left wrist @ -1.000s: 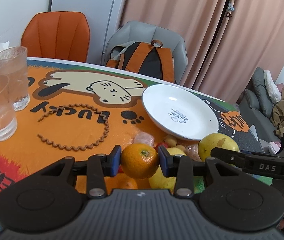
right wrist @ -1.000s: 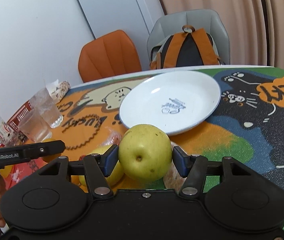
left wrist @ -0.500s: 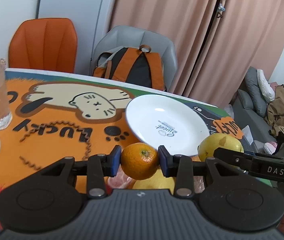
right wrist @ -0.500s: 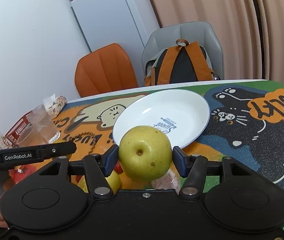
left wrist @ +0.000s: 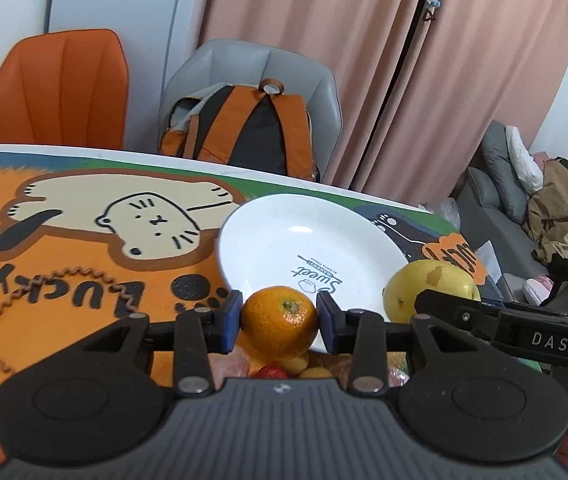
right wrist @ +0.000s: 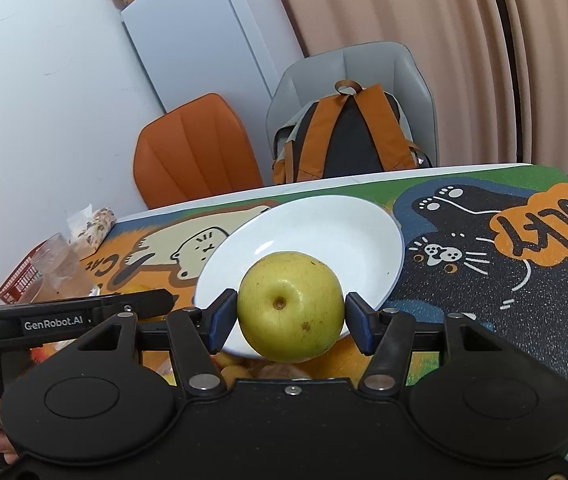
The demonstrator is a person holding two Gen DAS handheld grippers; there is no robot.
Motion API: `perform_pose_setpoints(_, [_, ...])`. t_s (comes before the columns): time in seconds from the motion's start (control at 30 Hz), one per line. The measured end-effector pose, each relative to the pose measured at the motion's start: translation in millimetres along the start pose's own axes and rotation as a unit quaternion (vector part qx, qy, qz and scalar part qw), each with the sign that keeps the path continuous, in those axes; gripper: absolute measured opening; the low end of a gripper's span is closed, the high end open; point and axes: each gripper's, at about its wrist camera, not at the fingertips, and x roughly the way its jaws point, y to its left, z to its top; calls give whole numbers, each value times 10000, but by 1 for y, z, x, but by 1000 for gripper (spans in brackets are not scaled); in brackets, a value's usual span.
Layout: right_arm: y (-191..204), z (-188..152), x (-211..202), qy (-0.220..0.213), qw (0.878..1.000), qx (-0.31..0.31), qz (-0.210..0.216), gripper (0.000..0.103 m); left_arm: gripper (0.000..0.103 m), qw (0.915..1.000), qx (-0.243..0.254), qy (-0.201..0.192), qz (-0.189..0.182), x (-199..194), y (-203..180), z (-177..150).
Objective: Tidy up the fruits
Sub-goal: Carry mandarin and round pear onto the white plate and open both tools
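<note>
My left gripper (left wrist: 279,322) is shut on an orange (left wrist: 279,322) and holds it in the air at the near rim of the white plate (left wrist: 284,240). My right gripper (right wrist: 290,318) is shut on a yellow-green pear (right wrist: 290,306) and holds it over the plate's (right wrist: 324,228) near edge. The pear also shows in the left wrist view (left wrist: 424,288), to the right of the orange. Under the grippers lie more fruits (left wrist: 284,368), mostly hidden: small yellow ones and a red one.
The table wears a cartoon mat (left wrist: 84,248). A brown wavy cord (left wrist: 64,284) lies left of the plate. Glasses and a red basket (right wrist: 44,276) stand at the table's left. An orange chair (left wrist: 60,88) and a grey chair with a backpack (left wrist: 244,128) stand behind.
Both grippers have moved forward and up toward the plate with their fruits. The plate now looms larger and the fruit pile has dropped below the fingers.
</note>
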Motion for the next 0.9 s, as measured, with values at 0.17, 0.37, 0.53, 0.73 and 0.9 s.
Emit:
perform_pose_setpoints(0.17, [-7,5,14,51,10000,37,-17,55,38,9999,52,111,-66,23,-5,7])
perform_pose_setpoints(0.37, [-15,9,28,168,9998,98,-17,55,38,9995,110,274,-103,47,-10,12])
perform_pose_setpoints(0.53, [-21,12,35,220,9997,112,-45,55,38,9987,164,471,-120,66,-13,11])
perform_pose_setpoints(0.73, [-24,11,43,290,9995,137,-70,55,39,9967,149,799,-41,84,-11,4])
perform_pose_setpoints(0.9, [-22,10,46,300,9994,151,-50,55,42,9975,125,691,103,77,-10,9])
